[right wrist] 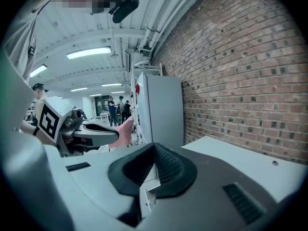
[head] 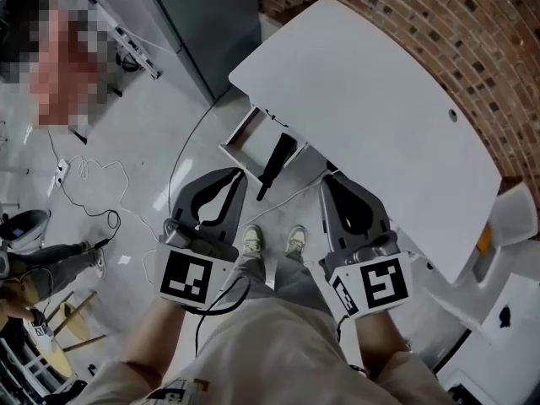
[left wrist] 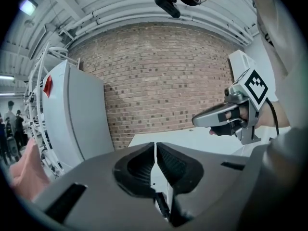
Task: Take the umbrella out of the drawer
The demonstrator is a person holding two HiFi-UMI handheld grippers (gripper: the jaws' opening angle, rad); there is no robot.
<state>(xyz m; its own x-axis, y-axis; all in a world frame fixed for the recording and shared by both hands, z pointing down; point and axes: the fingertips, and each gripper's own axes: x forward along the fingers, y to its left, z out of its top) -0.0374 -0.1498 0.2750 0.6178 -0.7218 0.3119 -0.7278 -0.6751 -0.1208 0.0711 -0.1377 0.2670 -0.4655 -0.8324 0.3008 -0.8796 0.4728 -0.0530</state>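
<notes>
Item: umbrella [head: 277,163], lying in open drawer [head: 239,138], centre frame: not yet taken. We hold left tool [head: 237,175] and right tool [head: 331,180] closed, empty.

My head view looks steeply down; both gripper views face roughly level, sharing the surface [left wrist: 192,139] and brick wall [left wrist: 163,76].

- table top [head: 363,99]: smooth white, kinda matt, laminate look
- brick wall [head: 439,24]: rough red brick, pale mortar lines
- floor [head: 139,137]: grey, polished, slightly shiny
- umbrella [head: 277,160]: black, matt, looks like cloth
- left gripper [head: 239,175] and right gripper [head: 331,180]: matt grey plastic, ribbed black pads [left wrist: 137,165]
</notes>
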